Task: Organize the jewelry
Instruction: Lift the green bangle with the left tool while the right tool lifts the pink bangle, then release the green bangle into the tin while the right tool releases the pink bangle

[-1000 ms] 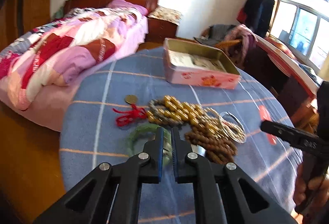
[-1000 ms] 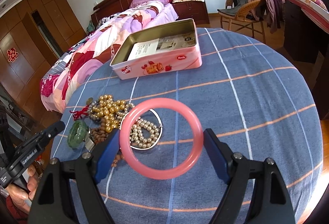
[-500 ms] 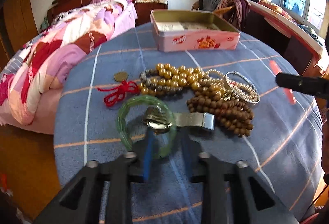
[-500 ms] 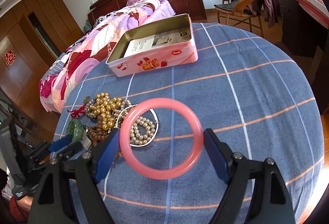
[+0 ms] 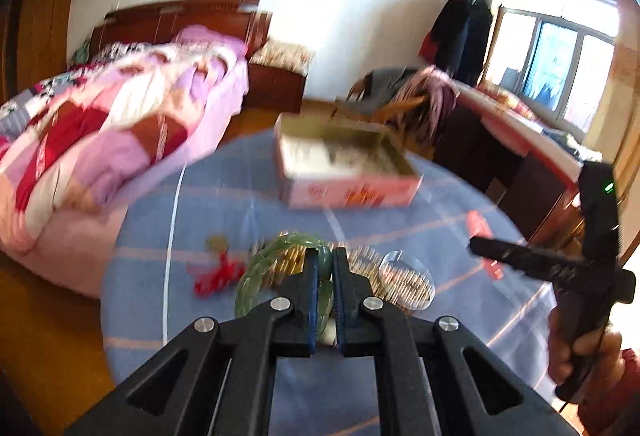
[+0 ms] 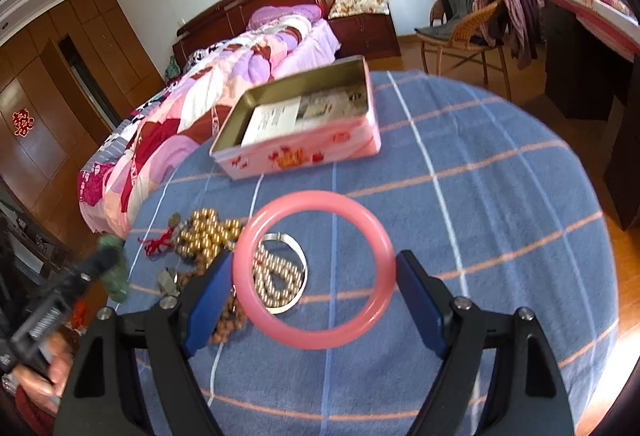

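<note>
Bottom centre of the left view, the left gripper (image 5: 324, 268) is clenched on the green jade bangle (image 5: 256, 272), lifted clear of the pile. Low in the right view, the right gripper (image 6: 316, 276) grasps the pink bangle (image 6: 372, 232) across its width. Mid-frame, gold beads (image 6: 204, 236), pearls (image 6: 276, 276) and a red tassel (image 6: 156, 244) lie loose. Beyond, the pink tin (image 6: 304, 151) holds no jewelry I can see: 2 lifted, none stored, I'd judge.

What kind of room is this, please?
Most likely a bedroom in a home. A bed with a patterned quilt and wooden headboard stands behind the cloth-covered table, built-in wooden wardrobes line one wall, and clothes hang over a wicker chair.
</note>
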{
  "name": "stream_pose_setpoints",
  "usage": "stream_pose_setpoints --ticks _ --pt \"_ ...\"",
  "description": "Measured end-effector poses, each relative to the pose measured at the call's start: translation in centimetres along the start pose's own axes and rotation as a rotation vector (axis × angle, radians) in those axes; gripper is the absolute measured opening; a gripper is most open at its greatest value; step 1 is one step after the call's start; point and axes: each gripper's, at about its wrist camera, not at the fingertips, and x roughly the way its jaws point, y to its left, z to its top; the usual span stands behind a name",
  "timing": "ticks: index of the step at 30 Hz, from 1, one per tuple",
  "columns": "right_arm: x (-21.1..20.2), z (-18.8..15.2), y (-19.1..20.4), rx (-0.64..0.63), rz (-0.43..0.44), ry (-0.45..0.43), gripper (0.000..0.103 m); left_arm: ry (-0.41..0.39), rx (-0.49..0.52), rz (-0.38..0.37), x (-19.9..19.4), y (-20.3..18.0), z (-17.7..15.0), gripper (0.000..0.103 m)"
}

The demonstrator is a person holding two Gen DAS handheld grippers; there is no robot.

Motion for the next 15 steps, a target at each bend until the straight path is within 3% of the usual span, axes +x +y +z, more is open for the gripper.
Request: stream_pose_setpoints --ticks 6,8,15 --pt "0.8 3.3 0.7 -0.037 -0.033 -0.096 0.084 -0.113 0.028 -0.049 1.4 -1.8 3.1 0.005" --pt "1.9 4.8 1.3 -0.058 -0.061 -0.135 0.084 -0.124 0.011 -0.077 3.0 -1.9 4.0 0.005" --pt "7.7 9.3 1.7 -0.067 -0.108 -0.177 0.084 -0.121 -0.052 -0.057 9.4 -0.5 8.0 0.005"
